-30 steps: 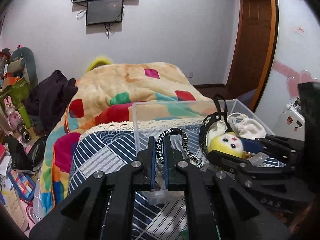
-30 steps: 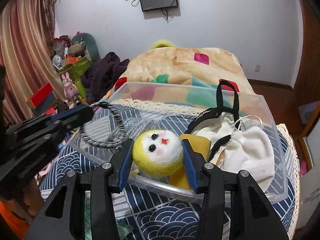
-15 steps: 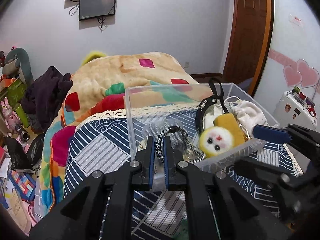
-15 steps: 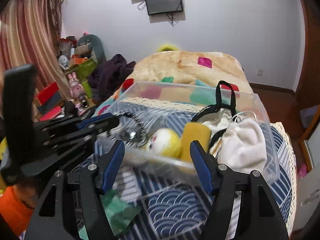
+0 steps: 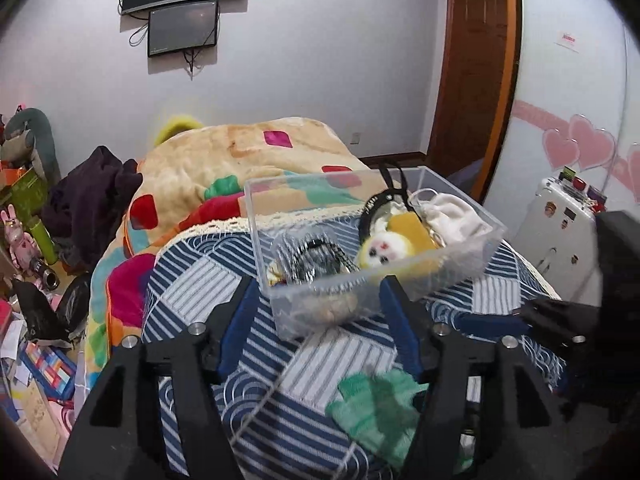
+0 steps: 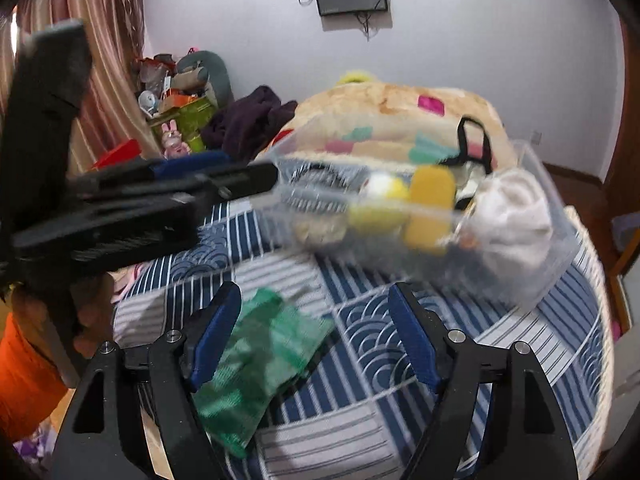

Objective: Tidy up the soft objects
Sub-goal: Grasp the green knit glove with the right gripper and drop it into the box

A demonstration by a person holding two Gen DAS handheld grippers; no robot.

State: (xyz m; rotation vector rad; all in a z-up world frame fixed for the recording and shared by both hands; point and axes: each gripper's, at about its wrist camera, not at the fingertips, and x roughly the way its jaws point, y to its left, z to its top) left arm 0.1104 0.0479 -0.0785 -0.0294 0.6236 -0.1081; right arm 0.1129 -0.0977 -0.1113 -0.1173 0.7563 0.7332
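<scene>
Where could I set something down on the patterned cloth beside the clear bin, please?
Bare cloth lies left of the clear bin, toward the colourful blanket, and between bin and green glove. Inside the bin is crowded.

Bedspread [image 5: 192, 300] is navy and white, stripes plus wave patterns. Green glove [image 5: 376, 408] sits at 5 o'clock, and the yellow plush [image 5: 384, 250] has a white face. Blanket [image 5: 240, 156] at 11 is tan with bright colour patches.

Bin [image 5: 460, 264]: on the bedspread [image 5: 200, 292], before the blanket [image 5: 240, 152].
In bin: plush toy [image 5: 380, 250], pouch [image 5: 452, 216] at its right.
Glove [image 5: 376, 404]: before the bin.
</scene>
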